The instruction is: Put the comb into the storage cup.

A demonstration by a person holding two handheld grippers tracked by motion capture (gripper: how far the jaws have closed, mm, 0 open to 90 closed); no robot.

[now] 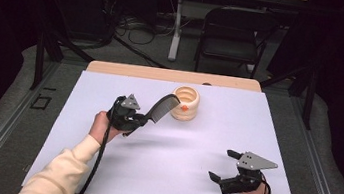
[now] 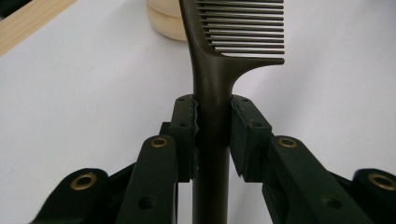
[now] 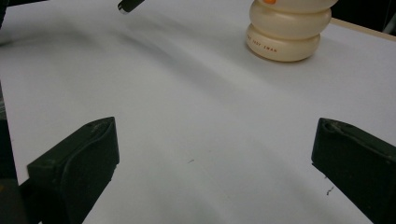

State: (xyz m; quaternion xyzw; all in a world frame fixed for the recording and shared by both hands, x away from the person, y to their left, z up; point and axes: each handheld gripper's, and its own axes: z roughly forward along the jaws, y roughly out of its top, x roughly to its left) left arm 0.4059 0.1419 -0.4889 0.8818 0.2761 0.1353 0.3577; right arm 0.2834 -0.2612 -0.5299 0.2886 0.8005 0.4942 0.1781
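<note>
Here: one comb [image 2: 212, 88] clamped in left gripper [image 2: 212, 121] jaws; right gripper [image 3: 212, 154] jaws wide, empty; one cup [image 1: 185, 104].

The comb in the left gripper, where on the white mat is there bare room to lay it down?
The widest bare patch of the white mat lies between the left gripper, shut on the comb, and the open right gripper. The mat's far left corner is also free. It is crowded only around the cream ribbed cup, just beyond the comb's tip.

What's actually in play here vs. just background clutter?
In play:
- comb, clamped by its handle in the left gripper
- cream ribbed holder next to the comb's teeth

Lying about:
- right gripper, open, nothing between its jaws
- folding chair behind the table
- floor cables
</note>
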